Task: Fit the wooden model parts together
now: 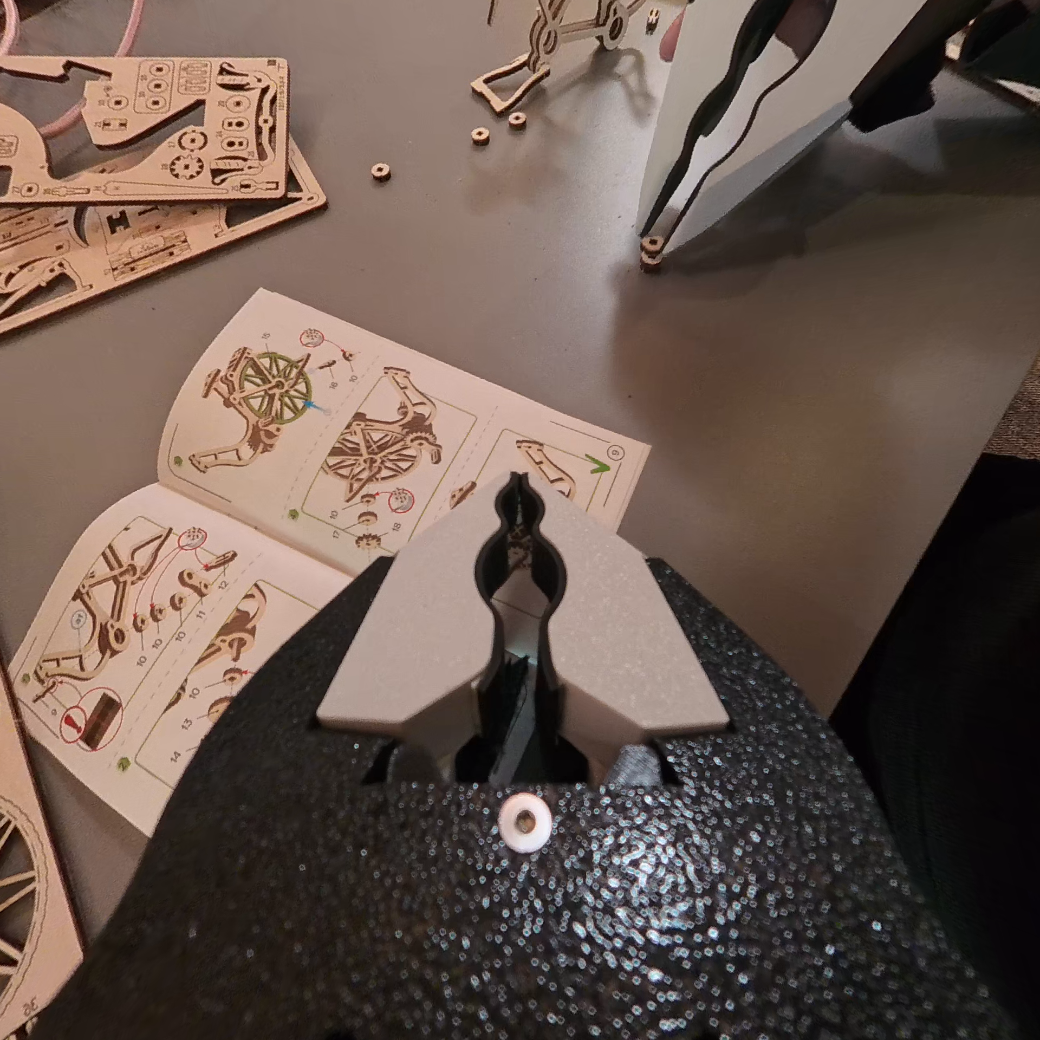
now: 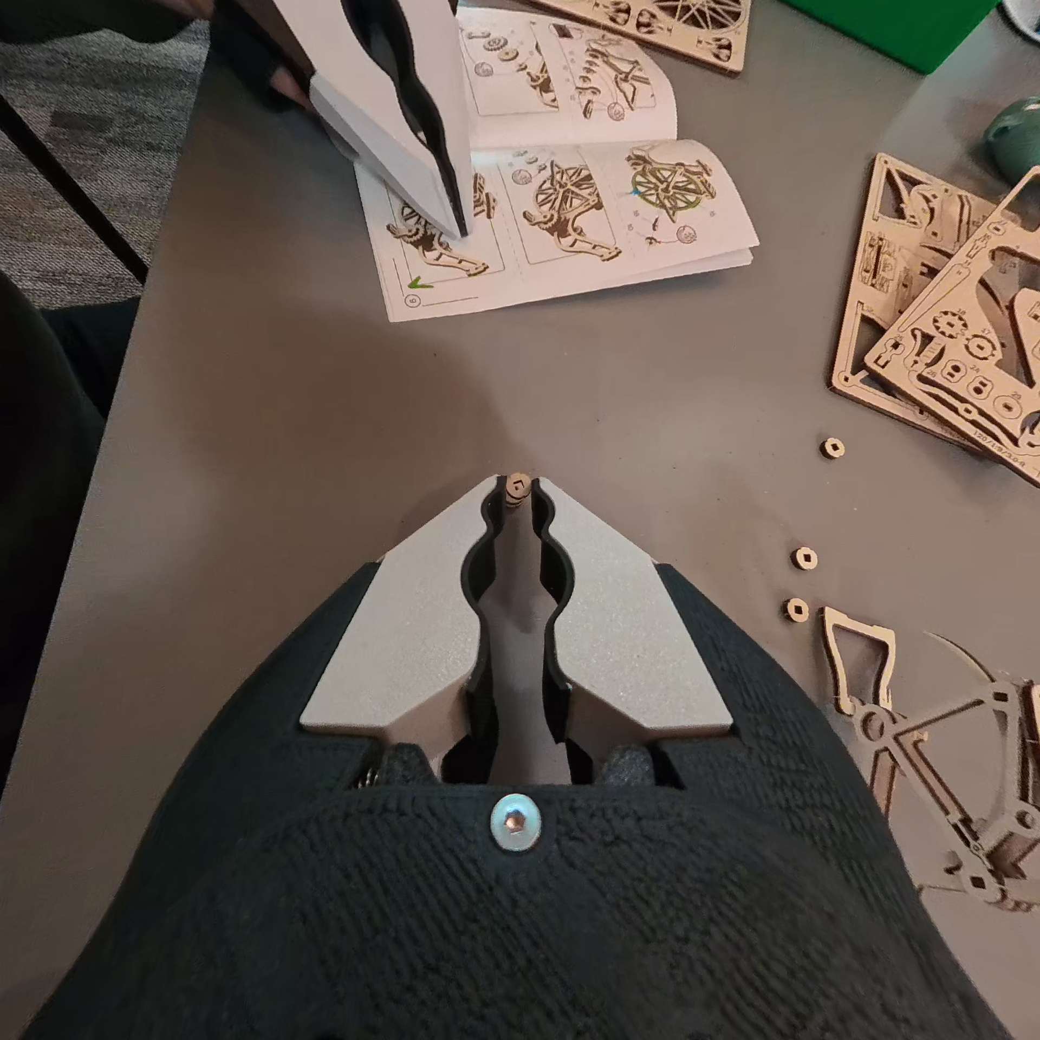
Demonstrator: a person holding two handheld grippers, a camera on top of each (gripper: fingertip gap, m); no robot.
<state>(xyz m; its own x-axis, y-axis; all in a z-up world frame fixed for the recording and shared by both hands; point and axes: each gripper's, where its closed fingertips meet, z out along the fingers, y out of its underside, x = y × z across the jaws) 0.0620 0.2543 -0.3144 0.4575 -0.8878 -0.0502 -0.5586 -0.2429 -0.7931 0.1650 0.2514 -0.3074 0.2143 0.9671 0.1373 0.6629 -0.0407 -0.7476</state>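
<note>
I read the grey tabletop (image 2: 281,450) as holding everything: the plywood part sheets (image 2: 956,315) on one side, the open instruction booklet (image 1: 337,506) in the middle, and the half-built wooden frame (image 2: 928,760) standing nearby. That frame looks light, thin and brittle, so I would take it only at a thick joint, never on its slim struts. My left tool (image 1: 520,484) hovers tilted down over the booklet's edge, its tips drawn together with nothing between them that I can make out. My right tool (image 2: 515,487) angles down at the tabletop, tips touching or just off it, and is clamped on a small stack of wooden washers (image 2: 515,488) right at the fingertips. These are tiny, stiff and nearly weightless, and I judge them liable to twist or pop out, so a gentle grip across the flat rims suits them. Three loose washers (image 2: 803,557) lie apart between my right tool and the frame.
</note>
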